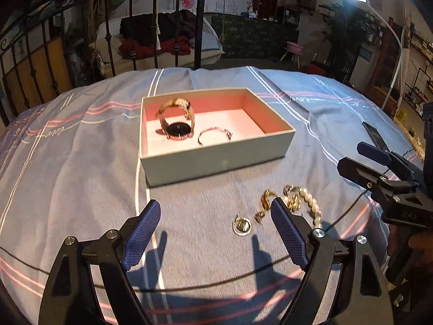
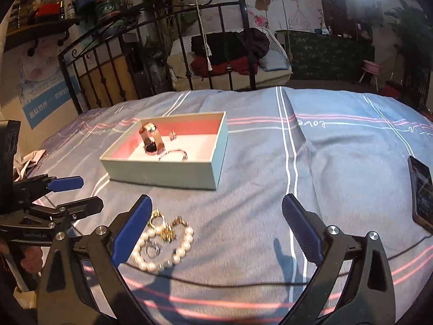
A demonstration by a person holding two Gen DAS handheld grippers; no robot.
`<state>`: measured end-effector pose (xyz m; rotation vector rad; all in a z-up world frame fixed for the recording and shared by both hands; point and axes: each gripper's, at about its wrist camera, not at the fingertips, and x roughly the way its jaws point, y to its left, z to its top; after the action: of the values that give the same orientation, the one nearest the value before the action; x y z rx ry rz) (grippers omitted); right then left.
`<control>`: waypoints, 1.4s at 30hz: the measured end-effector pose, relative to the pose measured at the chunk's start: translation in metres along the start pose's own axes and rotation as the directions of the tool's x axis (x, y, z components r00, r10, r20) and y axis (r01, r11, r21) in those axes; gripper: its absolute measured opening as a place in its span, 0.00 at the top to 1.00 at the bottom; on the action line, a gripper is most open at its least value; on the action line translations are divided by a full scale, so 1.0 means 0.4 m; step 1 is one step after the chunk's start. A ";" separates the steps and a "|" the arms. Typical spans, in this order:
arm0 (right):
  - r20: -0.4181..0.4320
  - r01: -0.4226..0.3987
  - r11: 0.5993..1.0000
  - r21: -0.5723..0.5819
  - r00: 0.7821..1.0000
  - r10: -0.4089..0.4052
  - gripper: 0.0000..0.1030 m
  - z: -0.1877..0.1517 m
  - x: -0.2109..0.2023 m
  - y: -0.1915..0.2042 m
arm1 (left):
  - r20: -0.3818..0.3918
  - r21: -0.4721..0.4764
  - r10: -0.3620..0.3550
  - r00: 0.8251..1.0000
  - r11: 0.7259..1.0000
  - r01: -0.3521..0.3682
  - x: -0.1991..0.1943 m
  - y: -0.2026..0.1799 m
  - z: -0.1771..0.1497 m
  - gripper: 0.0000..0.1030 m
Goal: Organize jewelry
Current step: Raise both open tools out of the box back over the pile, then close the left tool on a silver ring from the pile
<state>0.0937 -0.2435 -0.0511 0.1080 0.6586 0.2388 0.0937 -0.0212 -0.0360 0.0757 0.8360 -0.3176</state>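
An open pale box [image 1: 216, 159] with a pink inside sits on the blue bedspread; it also shows in the right wrist view [image 2: 162, 172]. In it lie a watch [image 1: 178, 128] and a thin bangle [image 1: 213, 135]. A pearl bracelet [image 1: 314, 205] [image 2: 165, 249], gold pieces [image 1: 266, 199] and a round ring-like piece [image 1: 241, 226] lie in front of the box. My left gripper [image 1: 215, 211] is open and empty just before them. My right gripper [image 2: 216, 205] is open and empty, with the pearls by its left finger.
A phone [image 2: 420, 192] lies on the bedspread at the right. A black metal bed rail [image 2: 151, 40] stands behind. A thin black cable [image 2: 243, 281] runs across the bedspread near the grippers. The other gripper shows at each view's edge [image 1: 379, 168].
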 end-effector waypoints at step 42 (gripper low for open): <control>-0.191 -0.061 0.994 -0.093 0.981 0.042 0.60 -0.093 0.085 0.066 | -0.028 0.162 -0.054 0.998 0.985 0.058 0.102 -0.078 -0.056 0.83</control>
<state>0.0919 -0.2085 -0.0958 0.0074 0.8318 0.3336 0.0936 -0.0566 -0.0794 0.2091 0.8355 -0.4381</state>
